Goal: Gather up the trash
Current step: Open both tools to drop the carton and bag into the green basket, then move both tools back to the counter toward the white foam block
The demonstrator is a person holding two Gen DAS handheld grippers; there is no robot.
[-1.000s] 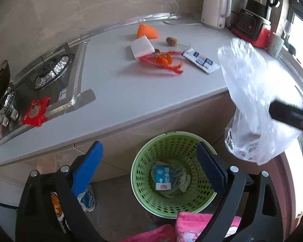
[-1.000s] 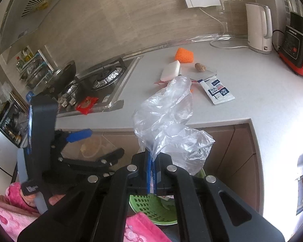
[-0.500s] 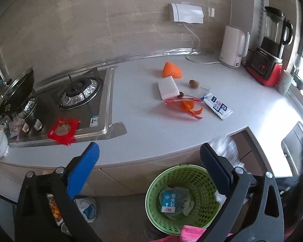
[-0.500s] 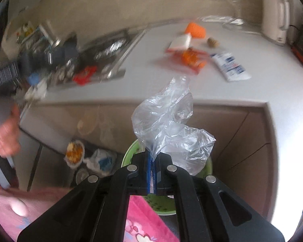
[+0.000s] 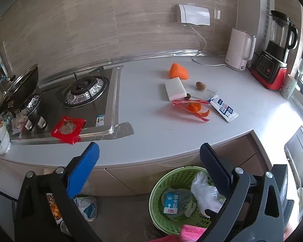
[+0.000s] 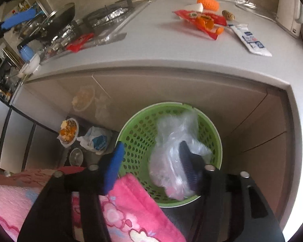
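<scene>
We are holding our right gripper (image 6: 151,165) spread over the green basket (image 6: 137,125), the plastic bag (image 6: 175,141) seemingly released inside. Our left gripper (image 5: 149,159), also spread, is facing wrappers (image 5: 192,109) beyond the basket.

light: bright daylight from the window side, right of the worktop (image 5: 151,129) | glare: blown-out white along the right edge of both views | shadows: soft, dim beneath the worktop overhang | blur: right wrist view smeared, plastic bag (image 6: 177,147) hazy; left wrist view sharp | distortion: strong fisheye bending, dark vignette corners
</scene>
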